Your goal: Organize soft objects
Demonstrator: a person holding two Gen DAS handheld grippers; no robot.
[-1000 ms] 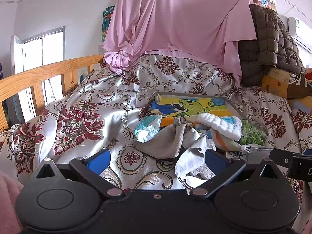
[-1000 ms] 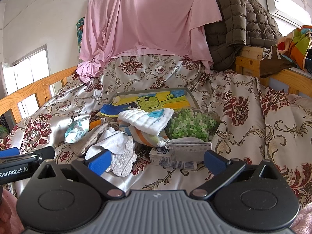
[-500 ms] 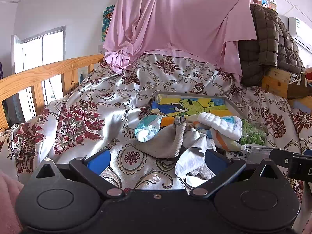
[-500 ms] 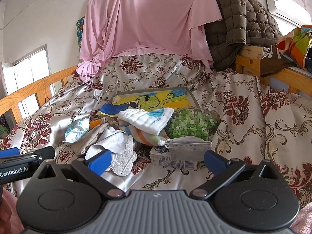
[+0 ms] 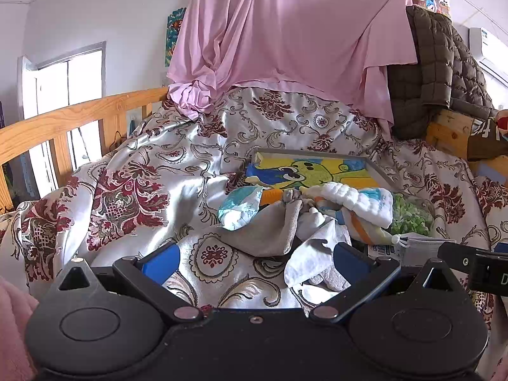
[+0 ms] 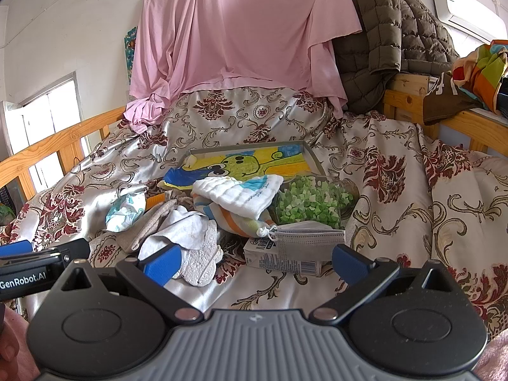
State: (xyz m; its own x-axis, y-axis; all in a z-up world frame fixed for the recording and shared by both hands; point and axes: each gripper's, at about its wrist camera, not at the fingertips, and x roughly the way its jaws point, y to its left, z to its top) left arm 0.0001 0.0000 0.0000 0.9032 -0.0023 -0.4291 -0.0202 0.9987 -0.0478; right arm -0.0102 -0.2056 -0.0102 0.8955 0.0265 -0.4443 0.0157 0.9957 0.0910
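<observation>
Mostly everything on show is cloth: a glossy satin bedspread [image 6: 397, 197] with maroon damask medallions covers the bed, and a matte pink sheet [image 6: 241, 31] hangs in long folds at twelve o'clock, beside a quilted brown jacket [image 6: 390, 28]. A shallow grey-rimmed tray [image 6: 312, 158] lined with a bright cartoon picture lies flat on the spread.

At the tray's near edge sits a loose heap of soft things: a ribbed white washcloth [image 6: 238, 193] with a blue patch, draped over an orange-striped cloth [image 6: 228, 219]; a limp grey-beige cloth [image 5: 270, 231]; a crumpled white cloth [image 6: 187, 228] with a nubbly grey piece under it; and a crinkled blue-and-white packet [image 6: 125, 209] at ten o'clock of the heap. At two o'clock of it is a clear bag of green bits [image 6: 312, 201], and in front of that a pleated grey face mask [image 6: 309, 241] rests on a small printed carton [image 6: 279, 262].

The left gripper [image 5: 255, 262] is spread wide with nothing between its blue pads, level and low over the spread; the grey-beige cloth lies just beyond it at twelve o'clock, the white cloth near its right finger. The right gripper [image 6: 255, 260] is equally wide and empty, level, with mask and carton just ahead at twelve to one o'clock and the white cloth at its left finger. They sit side by side, each seen at the edge of the other's view.
</observation>
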